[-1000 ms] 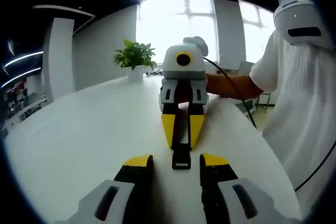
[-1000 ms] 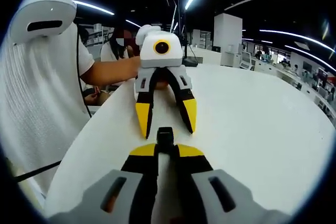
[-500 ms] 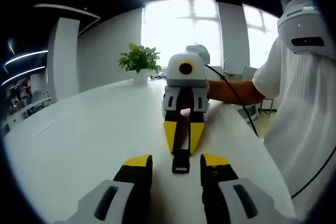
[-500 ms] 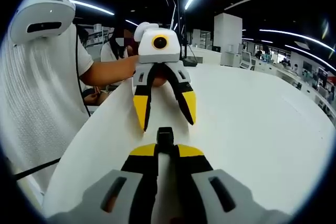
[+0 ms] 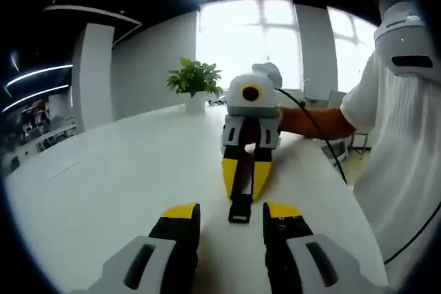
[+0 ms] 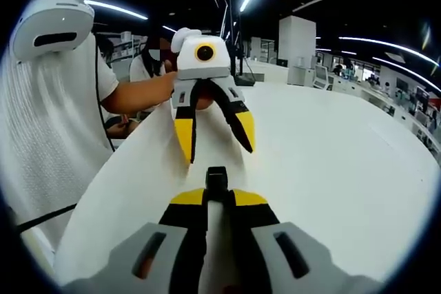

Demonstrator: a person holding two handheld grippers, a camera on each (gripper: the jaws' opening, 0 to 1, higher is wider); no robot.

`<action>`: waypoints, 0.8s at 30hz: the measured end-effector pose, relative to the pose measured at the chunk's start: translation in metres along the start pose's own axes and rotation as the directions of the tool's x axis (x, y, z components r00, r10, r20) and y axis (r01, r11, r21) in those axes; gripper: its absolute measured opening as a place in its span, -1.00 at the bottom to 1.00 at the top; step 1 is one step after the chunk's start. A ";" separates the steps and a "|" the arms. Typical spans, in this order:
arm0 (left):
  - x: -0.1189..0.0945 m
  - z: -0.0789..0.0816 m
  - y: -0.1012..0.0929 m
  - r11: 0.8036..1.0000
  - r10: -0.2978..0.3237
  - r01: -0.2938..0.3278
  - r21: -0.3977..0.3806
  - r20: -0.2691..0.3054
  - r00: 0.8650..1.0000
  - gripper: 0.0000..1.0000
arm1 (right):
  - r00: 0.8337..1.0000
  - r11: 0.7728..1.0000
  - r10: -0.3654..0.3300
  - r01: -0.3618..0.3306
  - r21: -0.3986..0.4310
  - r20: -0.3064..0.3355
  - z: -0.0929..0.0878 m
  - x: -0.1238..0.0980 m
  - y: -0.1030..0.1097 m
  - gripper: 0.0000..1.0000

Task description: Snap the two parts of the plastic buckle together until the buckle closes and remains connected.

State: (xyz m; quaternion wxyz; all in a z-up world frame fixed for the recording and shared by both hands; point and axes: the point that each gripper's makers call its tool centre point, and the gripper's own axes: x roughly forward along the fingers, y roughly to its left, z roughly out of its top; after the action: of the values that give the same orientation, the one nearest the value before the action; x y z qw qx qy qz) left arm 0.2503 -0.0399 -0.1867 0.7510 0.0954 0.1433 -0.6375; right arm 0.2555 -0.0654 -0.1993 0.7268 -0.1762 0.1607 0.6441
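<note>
Right gripper [image 6: 216, 200] jaws pinch a black buckle part [image 6: 216, 178], its tip poking out past the yellow tips above the white table [image 6: 331, 170]; the rest is hidden between the jaws. Seen from the left gripper view, the same buckle part [image 5: 240, 206] hangs from the right gripper [image 5: 243, 173]. Left gripper [image 5: 229, 217] jaws spread, nothing between them. Second buckle part can't be made out. Potted plant [image 5: 193, 82] at table's far edge, person's sleeve [image 5: 406, 135] cut off at right
</note>
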 end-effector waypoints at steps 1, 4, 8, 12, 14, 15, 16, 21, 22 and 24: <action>0.000 0.000 0.001 1.000 0.004 -0.004 -0.001 0.002 1.000 -0.28 | 1.000 1.000 -0.001 0.001 -0.001 -0.002 0.000 0.000 -0.001 -0.76; -0.002 0.001 0.008 0.999 0.048 -0.048 -0.026 0.008 0.999 -0.27 | 1.000 1.000 -0.004 0.004 -0.001 -0.007 -0.001 0.001 -0.010 -0.76; -0.006 0.007 0.014 0.996 0.082 -0.081 -0.041 0.039 0.996 -0.25 | 1.000 1.000 -0.001 0.001 -0.001 -0.011 0.000 0.002 -0.016 -0.76; -0.008 0.011 0.019 0.994 0.100 -0.098 -0.041 0.056 0.993 -0.20 | 1.000 1.000 0.004 -0.004 -0.002 -0.019 0.000 0.003 -0.021 -0.76; -0.009 0.012 0.022 0.993 0.114 -0.112 -0.043 0.057 0.992 -0.20 | 1.000 1.000 0.002 -0.002 -0.004 -0.025 -0.001 0.003 -0.026 -0.76; -0.010 0.013 0.024 0.991 0.121 -0.117 -0.059 0.063 0.991 -0.20 | 1.000 1.000 0.003 -0.003 -0.006 -0.026 -0.001 0.003 -0.030 -0.76; -0.011 0.014 0.028 0.989 0.132 -0.126 -0.076 0.071 0.989 -0.20 | 1.000 1.000 0.005 -0.005 -0.004 -0.027 -0.001 0.002 -0.034 -0.76; -0.018 0.019 0.045 0.975 0.197 -0.184 -0.127 0.093 0.976 -0.27 | 1.000 1.000 -0.001 0.001 0.003 -0.026 -0.002 -0.002 -0.051 -0.76; -0.019 0.020 0.047 0.972 0.205 -0.191 -0.134 0.097 0.974 -0.27 | 1.000 1.000 -0.004 0.004 0.003 -0.027 -0.002 -0.004 -0.053 -0.76; -0.021 0.020 0.051 0.969 0.217 -0.202 -0.141 0.103 0.971 -0.27 | 0.999 1.000 -0.013 0.013 0.005 -0.032 -0.003 -0.005 -0.061 -0.76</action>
State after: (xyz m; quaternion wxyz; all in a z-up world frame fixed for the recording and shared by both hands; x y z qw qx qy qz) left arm 0.2995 -0.0182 -0.1631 0.8259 0.0233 0.1291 -0.5484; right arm 0.3150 -0.0775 -0.1964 0.7288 -0.1856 0.1727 0.6360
